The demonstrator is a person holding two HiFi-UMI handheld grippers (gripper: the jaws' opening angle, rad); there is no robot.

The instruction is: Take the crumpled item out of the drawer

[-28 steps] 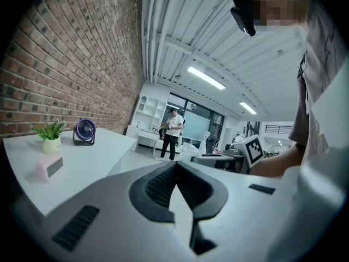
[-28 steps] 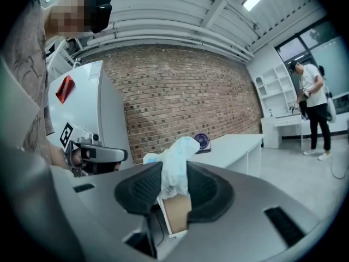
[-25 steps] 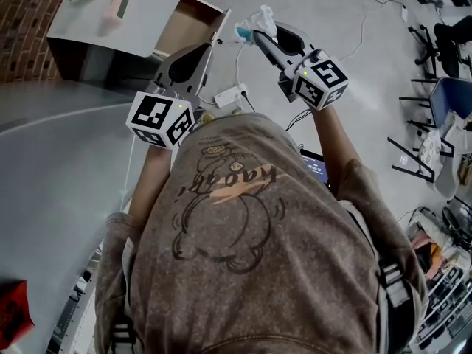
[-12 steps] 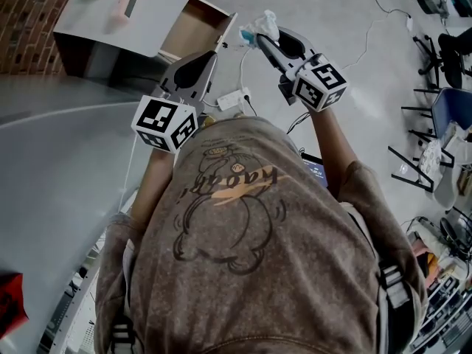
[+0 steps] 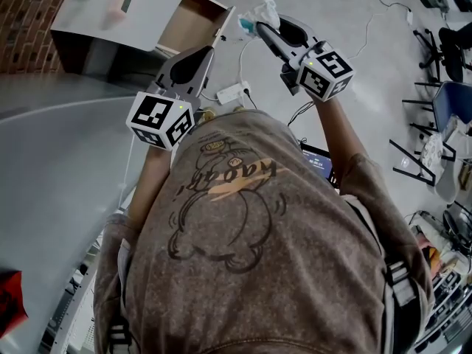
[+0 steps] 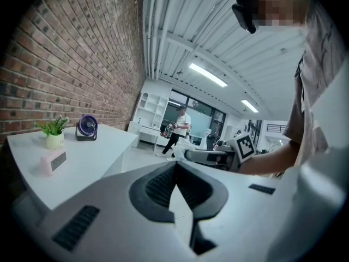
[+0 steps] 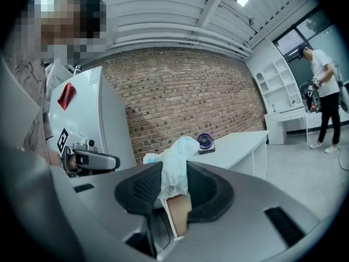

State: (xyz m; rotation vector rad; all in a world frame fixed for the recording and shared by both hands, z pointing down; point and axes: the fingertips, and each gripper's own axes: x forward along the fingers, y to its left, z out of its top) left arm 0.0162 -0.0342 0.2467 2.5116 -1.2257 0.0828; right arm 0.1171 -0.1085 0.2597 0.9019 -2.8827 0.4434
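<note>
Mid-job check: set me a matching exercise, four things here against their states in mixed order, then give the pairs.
Things:
1. left gripper
2. right gripper
3. drawer
4. fan

States:
A. stands on the desk
B. shut on the crumpled item
C. pulled open
D. shut, nothing between the jaws

Pairs: 1-D, 2-B, 3-C, 4-A

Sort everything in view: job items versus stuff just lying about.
Job: crumpled item, held in the right tongs; open drawer.
Lying about: fan; potted plant; pink clock; power strip on floor.
</note>
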